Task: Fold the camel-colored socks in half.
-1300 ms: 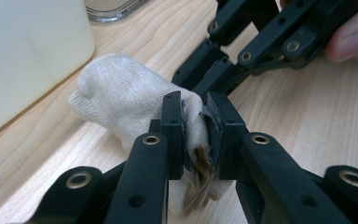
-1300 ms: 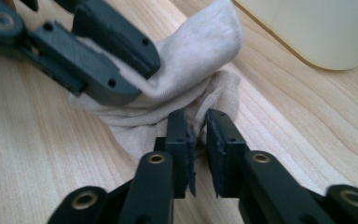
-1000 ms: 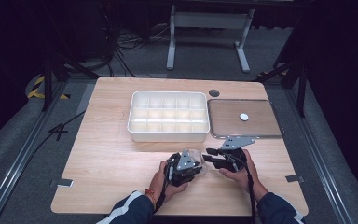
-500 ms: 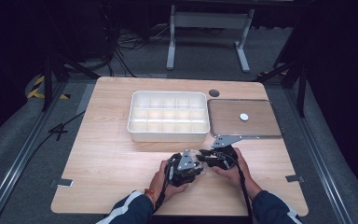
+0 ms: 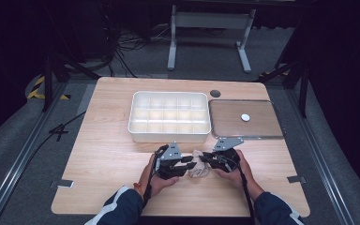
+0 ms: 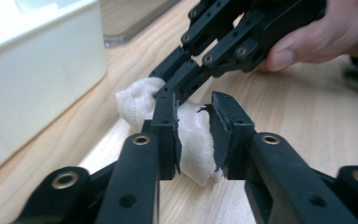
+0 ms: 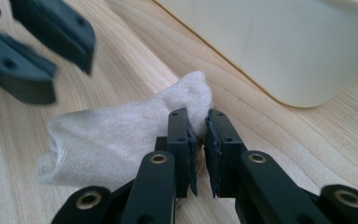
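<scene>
Lying on the wooden surface (image 5: 103, 154) before the white compartment box (image 5: 168, 117), the cloth (image 5: 199, 169) sits between both claws. The right claw (image 7: 198, 133) has been closing and pinches a fold. The left claw (image 6: 193, 121) straddles the cloth, jaws apart, one pad touching.
</scene>
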The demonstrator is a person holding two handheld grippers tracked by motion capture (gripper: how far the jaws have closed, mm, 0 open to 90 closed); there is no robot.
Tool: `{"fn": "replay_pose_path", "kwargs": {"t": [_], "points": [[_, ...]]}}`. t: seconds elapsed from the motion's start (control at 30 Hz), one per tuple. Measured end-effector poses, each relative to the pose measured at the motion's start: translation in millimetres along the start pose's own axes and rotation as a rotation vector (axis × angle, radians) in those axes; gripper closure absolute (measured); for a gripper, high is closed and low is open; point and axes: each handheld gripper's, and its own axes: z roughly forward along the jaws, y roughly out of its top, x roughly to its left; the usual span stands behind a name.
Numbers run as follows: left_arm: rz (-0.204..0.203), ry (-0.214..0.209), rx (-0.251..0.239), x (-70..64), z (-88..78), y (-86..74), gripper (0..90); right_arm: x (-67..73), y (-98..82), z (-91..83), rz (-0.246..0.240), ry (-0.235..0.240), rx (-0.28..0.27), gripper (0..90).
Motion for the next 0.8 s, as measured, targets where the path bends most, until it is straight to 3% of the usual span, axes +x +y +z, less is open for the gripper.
{"fn": "replay_pose_path", "kwargs": {"t": [0.2, 0.3, 0.57, 0.7, 0.77, 0.8], "points": [[0.043, -0.014, 0.035, -11.8, 15.4, -3.2, 77.6, 2.6, -1.1, -0.2, -0.023, -0.011, 0.005, 81.5], [0.133, 0.035, 0.097, -19.2, 21.7, -5.8, 78.8, 5.1, -1.0, -0.8, -0.048, -0.029, 0.014, 81.4], [0.116, 0.04, 0.084, -20.7, 23.2, -8.2, 79.3, 8.2, 2.0, -2.6, -0.077, -0.074, 0.02, 80.4], [0.114, 0.038, 0.089, -20.8, 23.0, -8.0, 79.5, 6.5, 4.4, -6.7, -0.067, -0.094, 0.005, 83.4], [0.106, 0.032, 0.08, -20.0, 23.5, -8.5, 79.6, 2.8, 8.9, -12.5, -0.02, -0.096, -0.039, 83.8], [0.106, 0.031, 0.081, -19.8, 23.4, -8.5, 79.6, 3.1, 11.4, -14.2, -0.028, -0.094, -0.055, 83.1]]}}
